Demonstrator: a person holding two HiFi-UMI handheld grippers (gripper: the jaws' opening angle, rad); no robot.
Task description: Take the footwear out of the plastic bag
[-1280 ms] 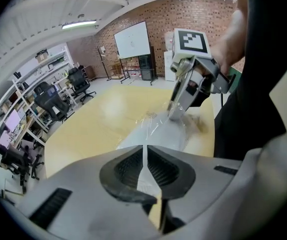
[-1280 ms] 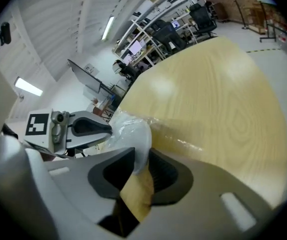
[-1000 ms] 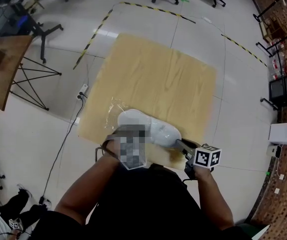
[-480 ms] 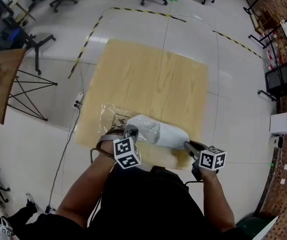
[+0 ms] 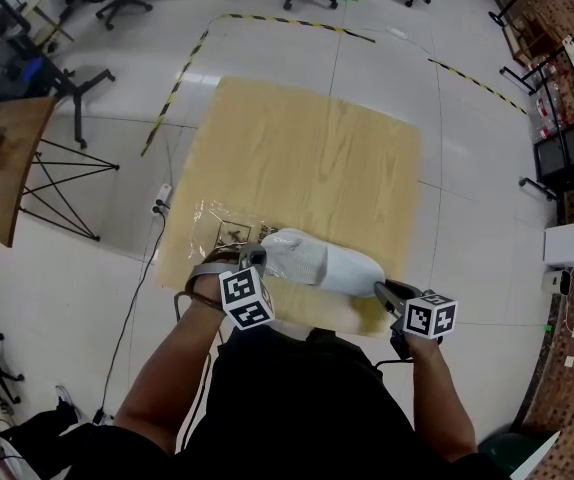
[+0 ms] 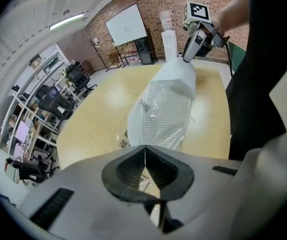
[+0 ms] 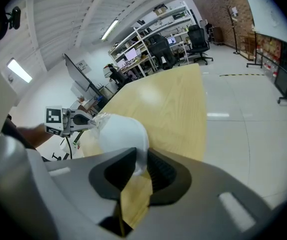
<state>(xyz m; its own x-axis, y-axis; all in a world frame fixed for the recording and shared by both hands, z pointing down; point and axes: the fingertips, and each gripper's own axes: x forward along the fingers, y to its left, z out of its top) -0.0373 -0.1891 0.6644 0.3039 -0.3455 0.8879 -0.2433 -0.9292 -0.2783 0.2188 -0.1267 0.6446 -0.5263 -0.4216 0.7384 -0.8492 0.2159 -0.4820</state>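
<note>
White shoe (image 5: 322, 263) lies on the wooden surface (image 5: 307, 148), bare toe grasped by fingers of the right gripper (image 5: 381, 290), heel inside the plastic bag (image 5: 222, 228), whose edge the left gripper (image 5: 255, 259) fingers clench; extraction looks half done.

The left forearm (image 5: 172, 368) rises from the bottom edge of the head view to the left gripper (image 5: 255, 259), at lower centre-left. It points steeply down, jaws pressed together on a fold of the plastic bag (image 6: 158, 109). The right forearm (image 5: 437, 398) carries the right gripper (image 5: 379, 289) at lower right, angled toward the left gripper, jaws partly apart and clamped on the end of the white shoe (image 5: 327, 263).
</note>
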